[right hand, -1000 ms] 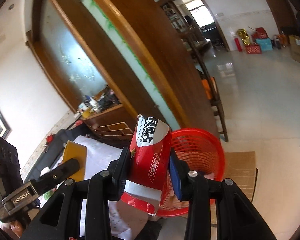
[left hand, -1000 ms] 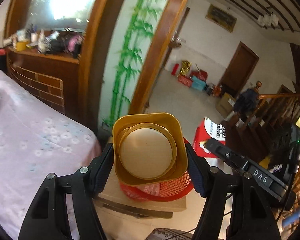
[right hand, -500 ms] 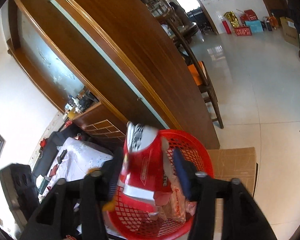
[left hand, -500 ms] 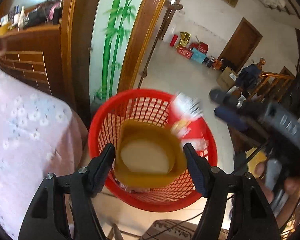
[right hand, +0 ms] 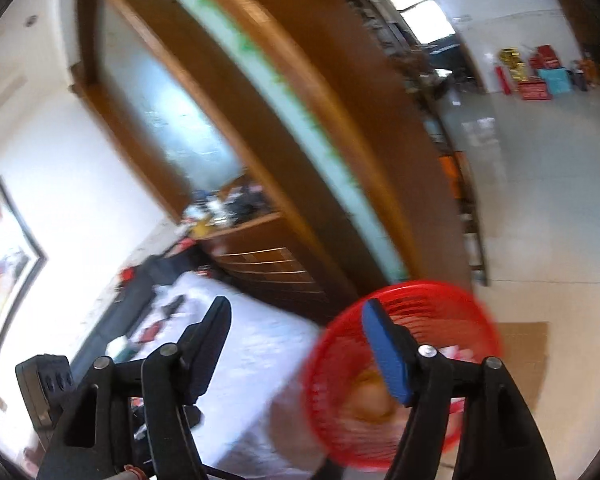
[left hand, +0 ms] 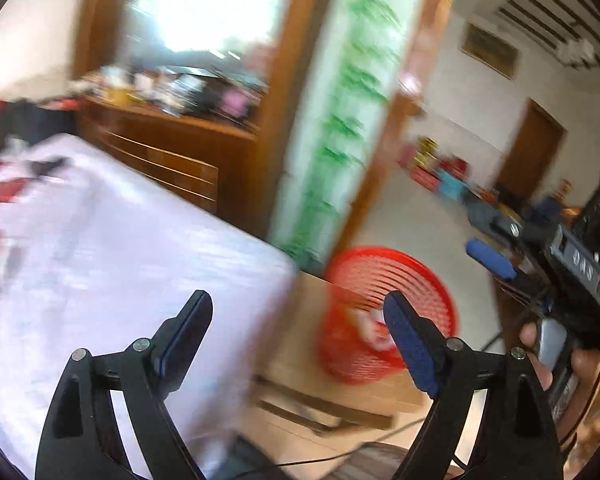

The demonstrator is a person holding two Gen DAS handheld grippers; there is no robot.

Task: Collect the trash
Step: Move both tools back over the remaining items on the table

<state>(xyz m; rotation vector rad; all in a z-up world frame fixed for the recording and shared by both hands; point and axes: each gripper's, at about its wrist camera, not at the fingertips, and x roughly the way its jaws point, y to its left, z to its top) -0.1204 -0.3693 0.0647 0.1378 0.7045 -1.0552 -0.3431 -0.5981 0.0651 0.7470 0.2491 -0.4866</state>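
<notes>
A red mesh basket stands on a cardboard box beside the bed; in the right wrist view the red mesh basket shows a yellow tub and red wrappers inside. My left gripper has its jaws opening wide with nothing between them, left of the basket. My right gripper is also opening and holds nothing; its right finger overlaps the basket rim. In the left wrist view the right gripper appears at the right, held by a hand. Both views are blurred.
A bed with a pale floral cover fills the left, with small items lying on it farther back. A wooden dresser and a bamboo-painted partition stand behind. The cardboard box is under the basket. Tiled floor stretches beyond.
The yellow tub left my left gripper and the red packet left my right gripper; both went into the basket. Both grippers opened and pulled back to the left.
</notes>
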